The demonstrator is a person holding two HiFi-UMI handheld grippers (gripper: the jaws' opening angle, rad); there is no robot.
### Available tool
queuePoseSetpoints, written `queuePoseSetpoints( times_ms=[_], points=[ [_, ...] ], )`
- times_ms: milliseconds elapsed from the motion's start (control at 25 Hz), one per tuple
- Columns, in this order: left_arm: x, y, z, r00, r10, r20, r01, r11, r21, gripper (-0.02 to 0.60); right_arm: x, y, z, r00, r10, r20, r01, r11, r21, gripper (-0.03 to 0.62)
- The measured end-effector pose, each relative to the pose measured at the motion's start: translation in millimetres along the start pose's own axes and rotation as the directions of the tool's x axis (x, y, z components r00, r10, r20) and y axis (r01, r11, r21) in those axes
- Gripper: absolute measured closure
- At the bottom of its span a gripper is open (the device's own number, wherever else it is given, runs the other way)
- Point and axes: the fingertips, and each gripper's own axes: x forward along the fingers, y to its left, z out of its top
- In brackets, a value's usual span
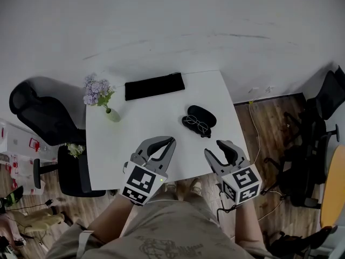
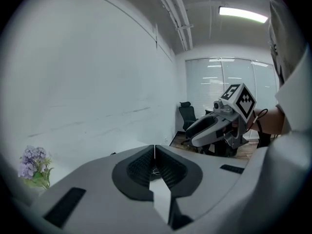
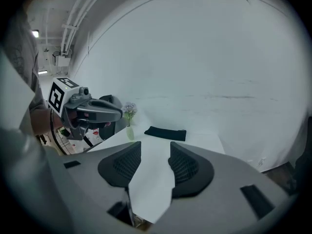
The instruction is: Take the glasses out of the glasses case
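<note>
While glasses (image 1: 195,124) lie beyond both, left gripper (image 1: 171,141) and right gripper (image 1: 215,147) hold nothing.

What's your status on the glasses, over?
Left gripper shut, empty; right gripper open, empty. Glasses appear out, lying on the table against the black case. Nothing between grippers and glasses, over.

No legible text, number or brand appears in any view. The marker cube (image 1: 141,182) of the left gripper (image 1: 171,141) and the marker cube (image 1: 242,183) of the right gripper (image 1: 214,148) show only black-and-white square code patterns. Print on the shirt (image 1: 161,242) is unreadable.
</note>
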Motion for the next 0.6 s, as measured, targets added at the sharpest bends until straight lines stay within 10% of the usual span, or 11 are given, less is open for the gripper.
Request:
queuePoseSetpoints(
  times_ms=[600],
  points=[
    [65,32,-3,0.997,0.048,-0.052,-0.047,0.999,0.008,0.56,97,-65,-24,0.974,0.104,-0.2,-0.125,0.988,-0.091,0.39]
  ],
)
